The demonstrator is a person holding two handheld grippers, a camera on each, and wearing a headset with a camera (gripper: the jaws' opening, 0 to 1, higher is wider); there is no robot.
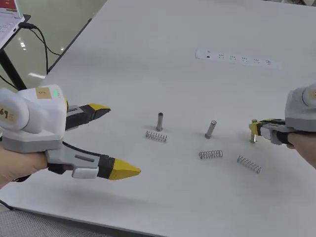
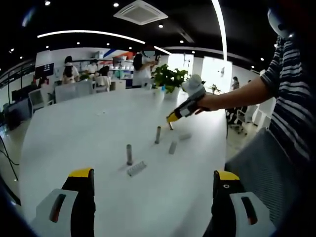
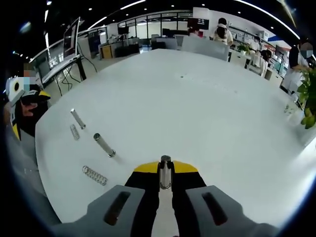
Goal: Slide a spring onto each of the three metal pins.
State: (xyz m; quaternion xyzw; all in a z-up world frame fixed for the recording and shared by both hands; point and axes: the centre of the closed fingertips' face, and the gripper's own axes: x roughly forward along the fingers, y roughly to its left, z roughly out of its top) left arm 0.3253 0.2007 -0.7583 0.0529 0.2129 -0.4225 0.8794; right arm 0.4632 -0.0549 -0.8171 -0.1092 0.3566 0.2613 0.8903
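- right gripper (image 1: 257,128) pinched shut on right pin (image 3: 165,175); left gripper (image 1: 121,140) wide, empty.
- left pin (image 1: 159,121) and middle pin (image 1: 211,129) stand on table (image 1: 148,59); left spring (image 1: 156,136), middle spring (image 1: 211,154) and right spring (image 1: 249,164) lie beside.
- Springs likely light, squashy, rolly: pinch mid-coil gently.

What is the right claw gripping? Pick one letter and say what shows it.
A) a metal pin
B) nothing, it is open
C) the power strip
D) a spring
A: in the right gripper view the right claw is closed on an upright metal pin, while the springs all lie loose on the table.
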